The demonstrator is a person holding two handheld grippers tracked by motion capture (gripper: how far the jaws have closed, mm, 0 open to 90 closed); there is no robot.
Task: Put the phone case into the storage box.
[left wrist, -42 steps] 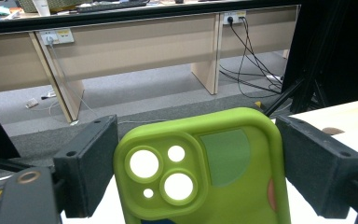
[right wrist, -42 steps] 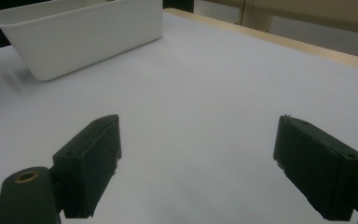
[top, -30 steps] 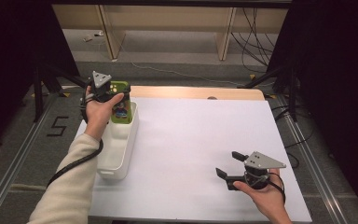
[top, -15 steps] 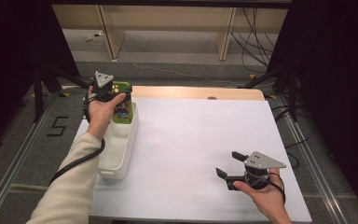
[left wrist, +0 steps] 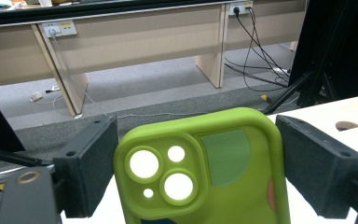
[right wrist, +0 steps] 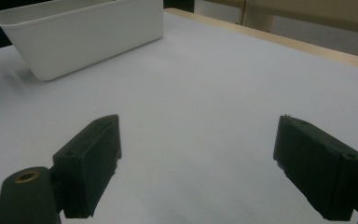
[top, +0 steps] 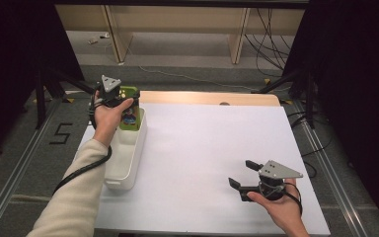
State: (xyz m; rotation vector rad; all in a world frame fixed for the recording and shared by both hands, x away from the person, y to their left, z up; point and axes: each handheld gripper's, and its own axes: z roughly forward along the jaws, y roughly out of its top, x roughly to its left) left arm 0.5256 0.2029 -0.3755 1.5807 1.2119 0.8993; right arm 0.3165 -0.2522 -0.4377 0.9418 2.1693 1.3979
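1. While its white sheet lies bare in the middle, the counter [top: 202, 148] carries a long white plastic bin [top: 123, 168] at its left edge.
2. Right claw [top: 242, 175] rests spread wide, holding nothing.
3. Left claw [top: 123, 98] pinches a green silicone phone case [left wrist: 205, 172] upright over the bin's far end.

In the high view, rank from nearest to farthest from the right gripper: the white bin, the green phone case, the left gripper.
From the right gripper:
1. White bin, at the table's left edge.
2. Green phone case, over the bin's far end.
3. Left gripper, clamping the case, barely beyond it.
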